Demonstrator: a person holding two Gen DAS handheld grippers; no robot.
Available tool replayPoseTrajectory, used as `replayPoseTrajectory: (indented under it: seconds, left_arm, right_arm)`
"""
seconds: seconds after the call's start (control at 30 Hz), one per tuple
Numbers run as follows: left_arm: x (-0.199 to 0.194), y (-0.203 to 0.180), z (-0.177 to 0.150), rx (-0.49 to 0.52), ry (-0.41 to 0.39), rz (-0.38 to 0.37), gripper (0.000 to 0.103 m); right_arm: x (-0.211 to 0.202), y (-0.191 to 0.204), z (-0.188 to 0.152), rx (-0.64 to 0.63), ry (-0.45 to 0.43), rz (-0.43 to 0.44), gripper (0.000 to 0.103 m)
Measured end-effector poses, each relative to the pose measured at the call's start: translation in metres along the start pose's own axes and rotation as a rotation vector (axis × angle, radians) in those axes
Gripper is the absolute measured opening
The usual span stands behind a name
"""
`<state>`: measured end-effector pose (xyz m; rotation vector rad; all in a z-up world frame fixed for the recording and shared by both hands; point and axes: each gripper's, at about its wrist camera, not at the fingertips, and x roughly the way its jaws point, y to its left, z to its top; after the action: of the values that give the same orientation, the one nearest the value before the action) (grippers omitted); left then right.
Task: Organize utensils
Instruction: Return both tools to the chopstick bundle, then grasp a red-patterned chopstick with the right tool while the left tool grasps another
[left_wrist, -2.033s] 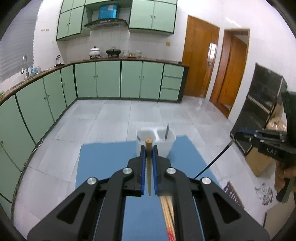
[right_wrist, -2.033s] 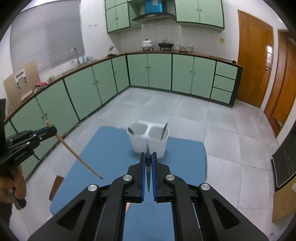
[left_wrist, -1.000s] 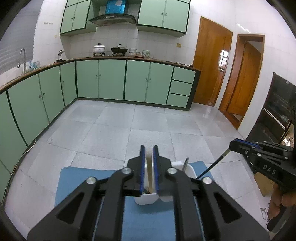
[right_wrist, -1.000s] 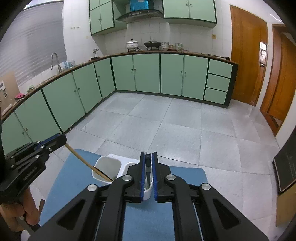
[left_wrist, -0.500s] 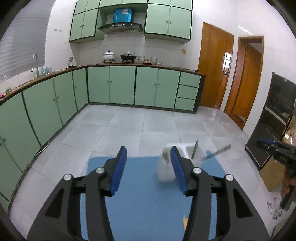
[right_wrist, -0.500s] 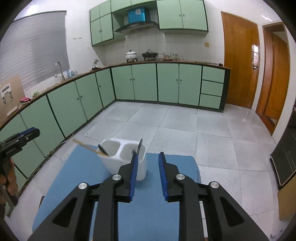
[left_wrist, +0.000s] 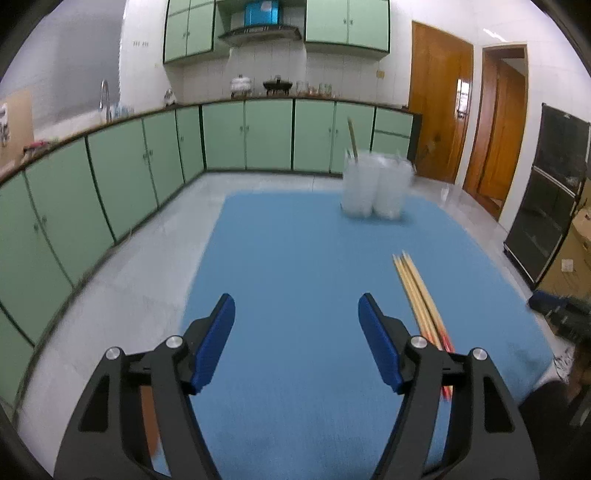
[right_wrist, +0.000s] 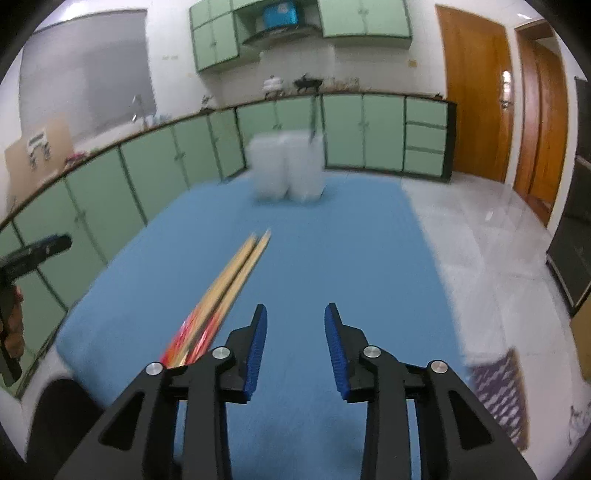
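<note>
A white two-cup utensil holder (left_wrist: 375, 186) stands at the far end of the blue mat (left_wrist: 295, 258), with a chopstick (left_wrist: 352, 138) sticking up from its left cup. It also shows in the right wrist view (right_wrist: 286, 170), blurred, with a dark utensil (right_wrist: 313, 122) in its right cup. Several wooden chopsticks (left_wrist: 419, 295) lie on the mat, also seen in the right wrist view (right_wrist: 225, 291). My left gripper (left_wrist: 296, 339) is open and empty above the mat, left of the chopsticks. My right gripper (right_wrist: 294, 347) is open and empty, right of them.
Green cabinets (left_wrist: 147, 162) line the left and back walls. Wooden doors (left_wrist: 439, 107) stand at the right. A black appliance (left_wrist: 550, 218) stands by the right wall. A patterned rug (right_wrist: 502, 391) lies on the tiled floor beside the mat.
Both grippers let go of their utensils into the holder, opened, and pulled back and down toward the near end of the mat. The loose chopsticks have come into view.
</note>
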<state>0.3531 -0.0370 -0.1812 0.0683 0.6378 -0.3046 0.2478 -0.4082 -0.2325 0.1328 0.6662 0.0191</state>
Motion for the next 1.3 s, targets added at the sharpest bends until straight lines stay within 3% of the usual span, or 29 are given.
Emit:
replayPoseTrajectory:
  seconds: [0.07,0.2,0.43,0.7,0.87,0.9,1.3]
  left_arm:
    - [-0.003,-0.008,-0.026,-0.006,0.027,-0.026,0.068]
    - [-0.002,-0.020,-0.053,0.014,0.036,-0.021,0.068]
    - [-0.001,0.000,-0.057,-0.056,0.029,0.003,0.068]
    - [0.006,0.007,-0.061,-0.079,0.047,-0.005,0.068]
    - [0.010,-0.004,-0.068,-0.066,0.058,-0.029,0.068]
    - [0.012,-0.008,-0.069,-0.057,0.062,-0.037,0.068]
    - [0.046,-0.083,-0.090,0.114,0.137,-0.116,0.067]
  right_arm:
    - [0.008,0.023,-0.030,-0.051,0.031,0.008,0.033]
    - [0.023,0.062,-0.058,-0.137,0.051,0.033,0.033]
    - [0.037,0.087,-0.066,-0.216,0.005,0.023,0.033]
    - [0.045,0.086,-0.065,-0.225,-0.030,0.018,0.033]
    - [0.045,0.079,-0.061,-0.223,-0.019,0.026,0.009]
    - [0.045,0.077,-0.061,-0.221,-0.019,0.024,0.008]
    - [0.035,0.011,-0.058,-0.065,0.002,-0.056,0.006]
